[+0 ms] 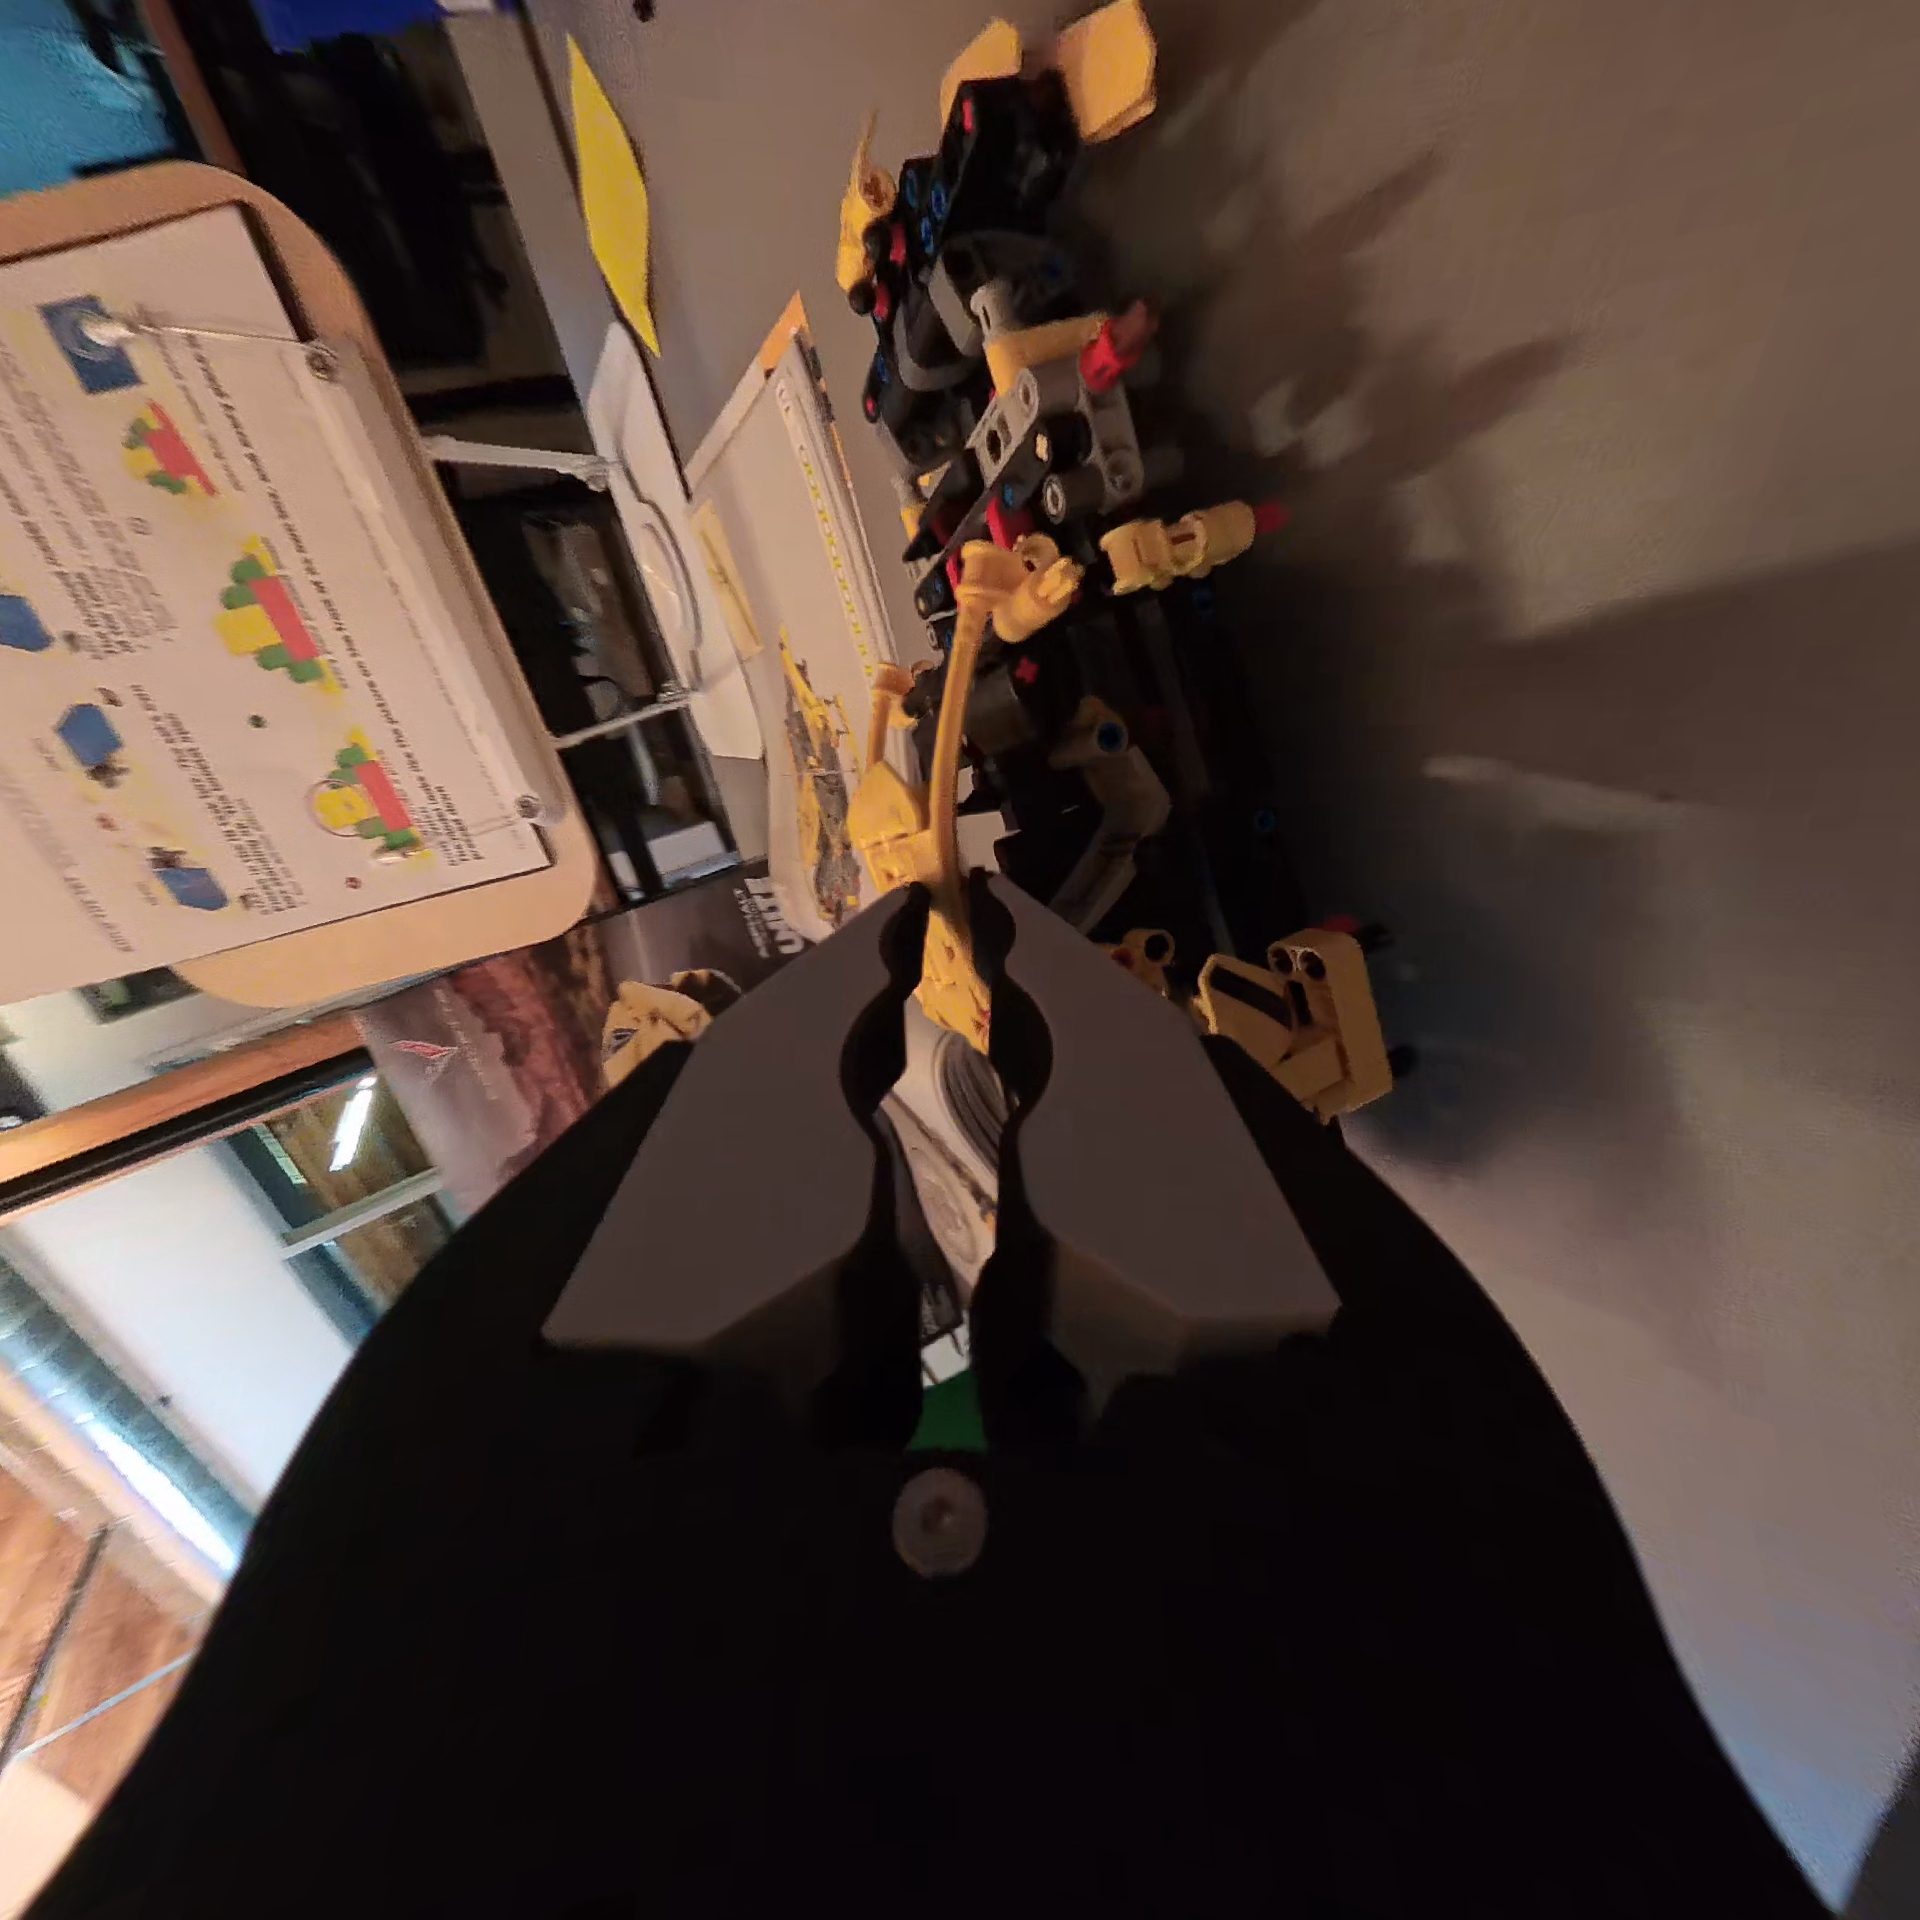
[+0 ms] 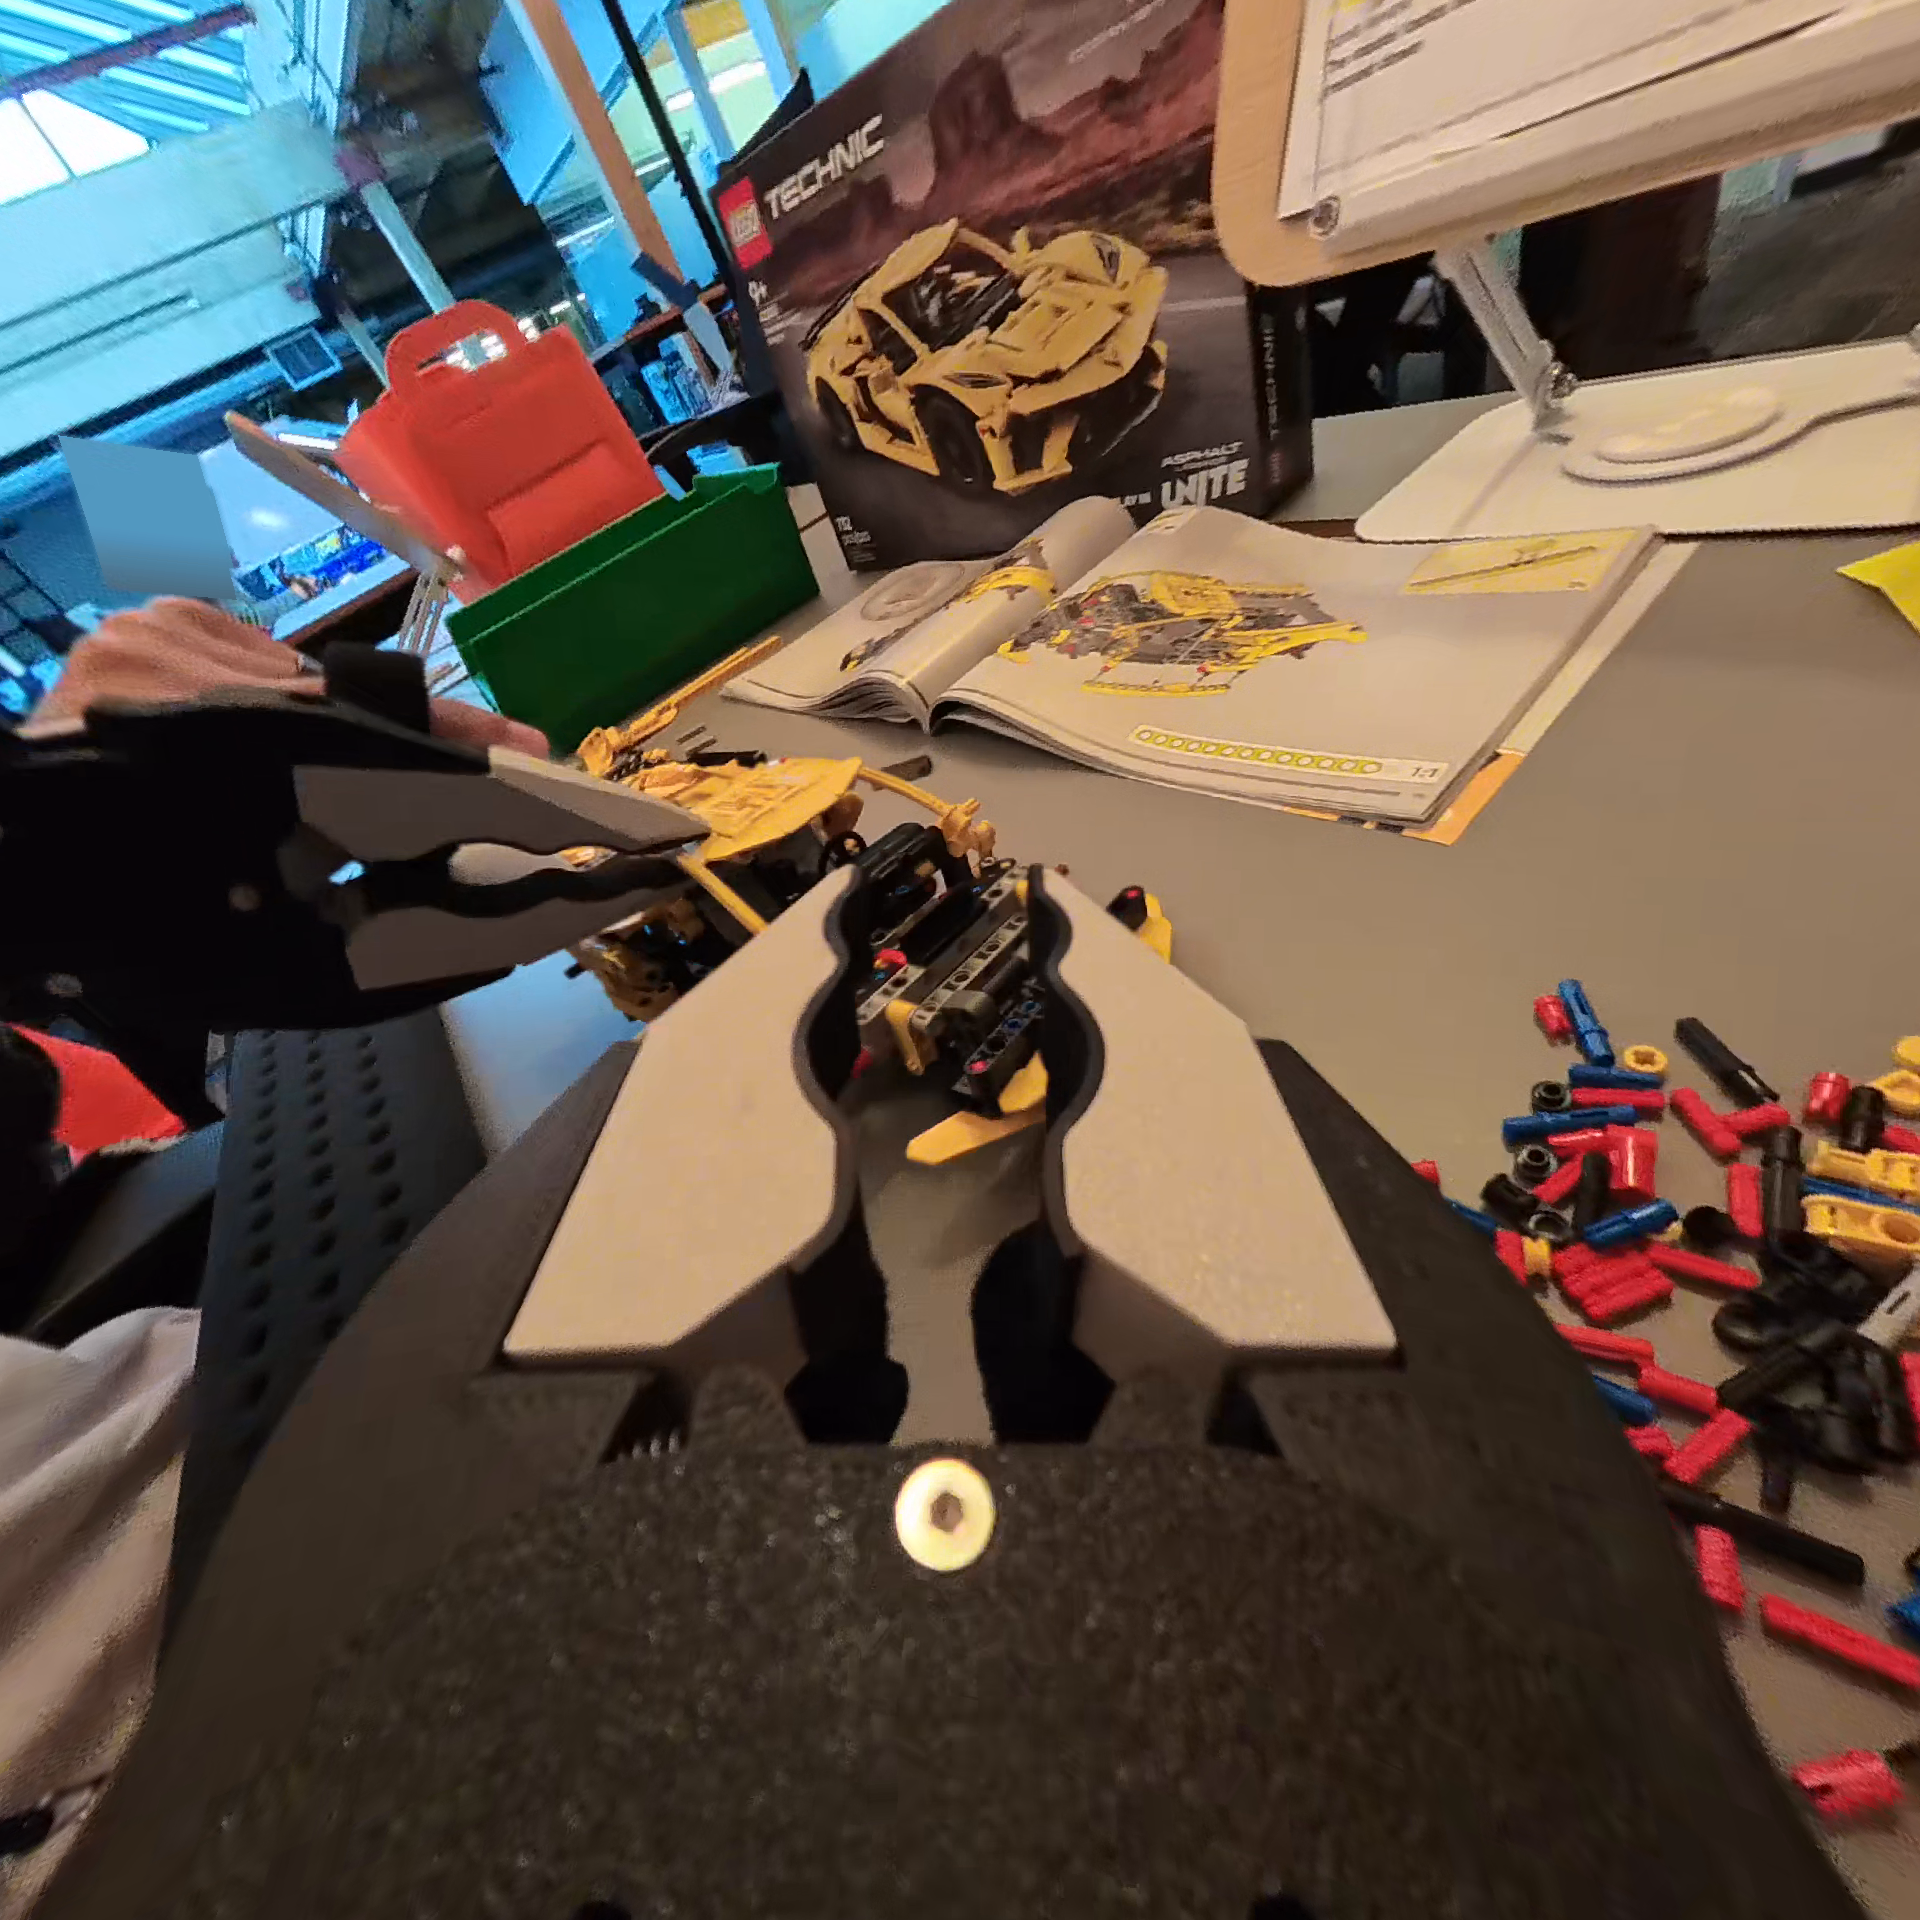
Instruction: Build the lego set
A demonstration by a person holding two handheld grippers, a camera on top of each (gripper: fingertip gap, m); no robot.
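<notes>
Across frame centre on grey table: half-built yellow-black lego car, instruction booklet behind. Bottom centre, right gripper level, pointing forward, jaws clamped on car's black frame. From left edge, left gripper rolled sideways, hand on top, jaws pinching yellow panel. Lower right, loose pins.
</notes>
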